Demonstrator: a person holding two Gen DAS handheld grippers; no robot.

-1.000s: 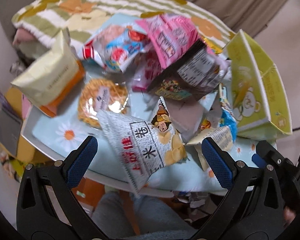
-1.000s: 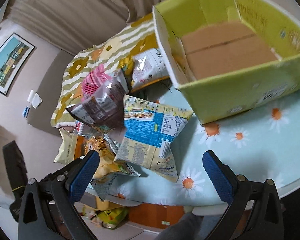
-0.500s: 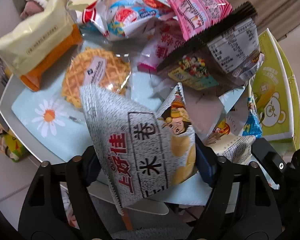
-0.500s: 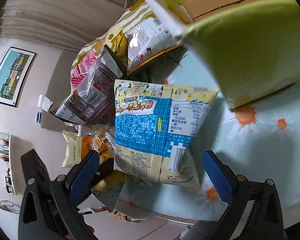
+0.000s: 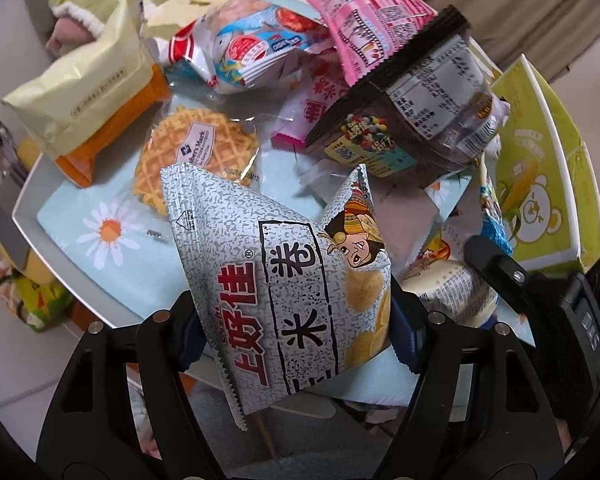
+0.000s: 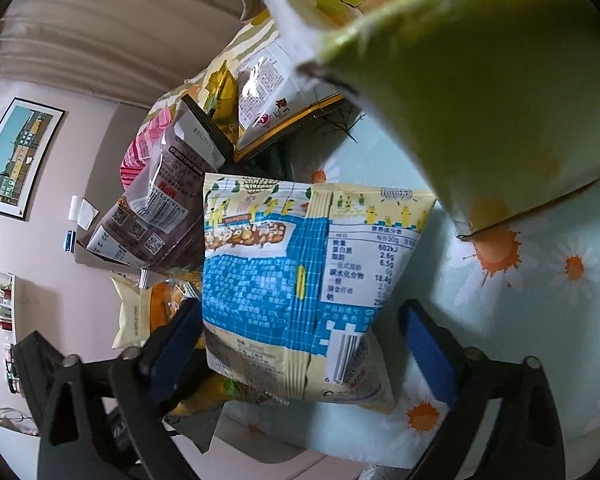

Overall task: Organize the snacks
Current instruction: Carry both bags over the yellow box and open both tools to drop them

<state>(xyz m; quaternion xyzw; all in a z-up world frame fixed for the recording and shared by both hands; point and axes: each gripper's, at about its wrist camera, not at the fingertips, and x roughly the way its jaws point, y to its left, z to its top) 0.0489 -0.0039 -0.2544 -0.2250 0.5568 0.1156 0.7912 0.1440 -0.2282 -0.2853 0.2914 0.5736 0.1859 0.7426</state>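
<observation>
2 bags at once: left tongs [image 5: 294,328] pinch the grey bag [image 5: 284,280]; right tongs [image 6: 300,344], half-spread, must squeeze the blue bag [image 6: 300,280] before I lift toward the box [image 6: 480,100] ahead.

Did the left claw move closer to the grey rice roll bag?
Yes. The left claw advanced toward the table and its fingers closed on the grey rice roll bag.

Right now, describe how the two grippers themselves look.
The left gripper and right gripper match: black plastic frames with triangular cut-outs and silver bolt heads at the joints. The fingers carry dark blue pads. No cables, sleeves or readable markings show on either.
</observation>
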